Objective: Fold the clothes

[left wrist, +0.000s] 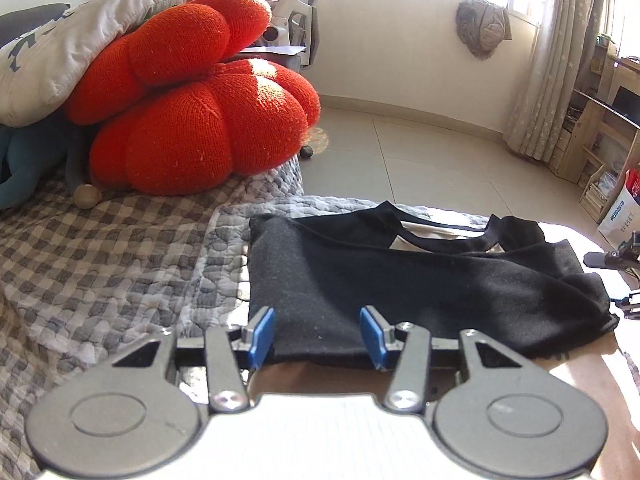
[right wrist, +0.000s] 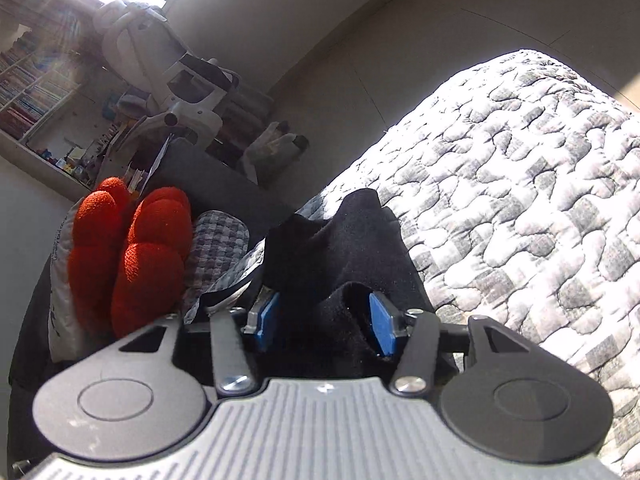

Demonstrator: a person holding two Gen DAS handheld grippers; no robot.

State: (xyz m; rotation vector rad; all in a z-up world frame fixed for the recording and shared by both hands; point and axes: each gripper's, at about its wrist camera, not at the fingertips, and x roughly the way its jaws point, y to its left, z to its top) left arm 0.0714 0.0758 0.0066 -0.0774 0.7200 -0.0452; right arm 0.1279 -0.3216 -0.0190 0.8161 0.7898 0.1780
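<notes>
Orange knitted cushions (left wrist: 192,96), two of them, are stacked at the left on the checked quilt (left wrist: 100,248). One black shirt (left wrist: 400,280) is laid flat on the bed, its near edge sitting between the spread-apart left gripper (left wrist: 317,332). Bunched shirt fabric is also seen between the right gripper (right wrist: 325,320), spread too.

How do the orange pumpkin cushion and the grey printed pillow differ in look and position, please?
The orange pumpkin cushion is knitted and lobed; the grey printed pillow is smooth, flatter and lettered. The cushion sits on the checked quilt; the pillow leans on top of it. Both are soft and lie at the bed's far end.
</notes>
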